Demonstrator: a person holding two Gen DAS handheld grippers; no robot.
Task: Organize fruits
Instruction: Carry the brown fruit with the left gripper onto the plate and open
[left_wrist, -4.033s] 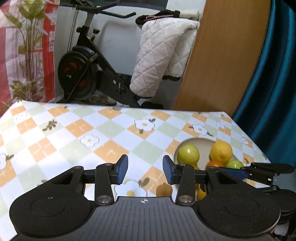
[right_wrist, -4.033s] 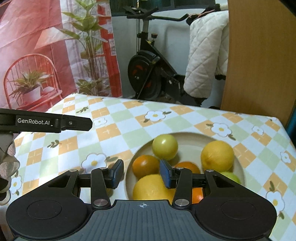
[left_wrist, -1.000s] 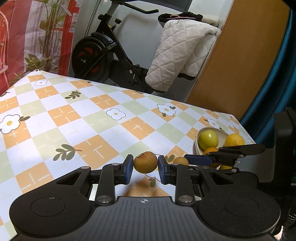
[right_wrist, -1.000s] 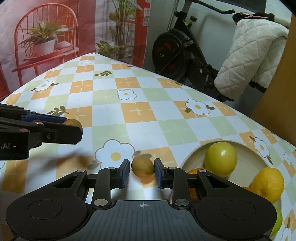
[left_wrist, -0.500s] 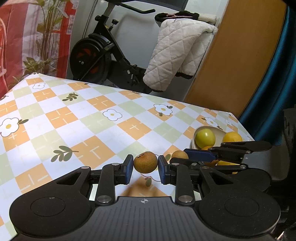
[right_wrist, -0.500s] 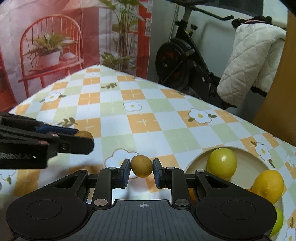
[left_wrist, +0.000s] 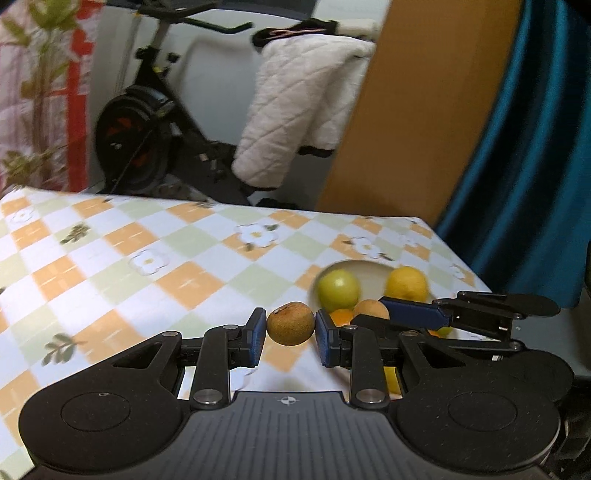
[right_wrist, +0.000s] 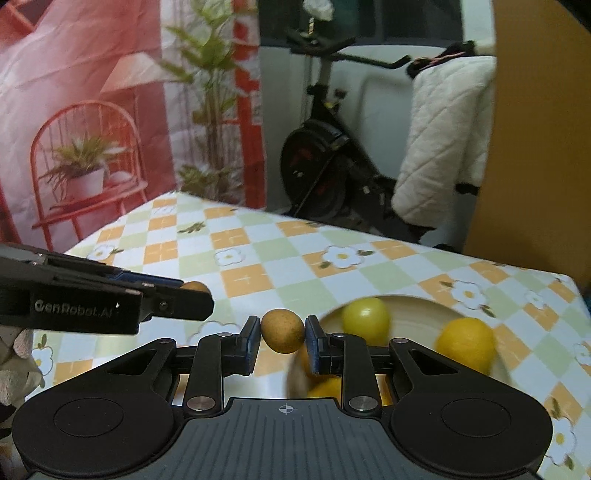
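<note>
Right wrist: brown fruit between gripper pads.

Dim, warm indoor lighting; motion blur smears tablecloth and bowl; fisheye bends edges, corners vignetted.

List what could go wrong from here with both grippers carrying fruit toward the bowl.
1. The left gripper and right gripper each pinch a small round brown fruit between flat pads only at its sides, so either could slip out and roll across the tablecloth.
2. The grippers sit close together beside the bowl; they could collide.
3. The bowl already holds several fruits, so a dropped one may bounce out.
</note>
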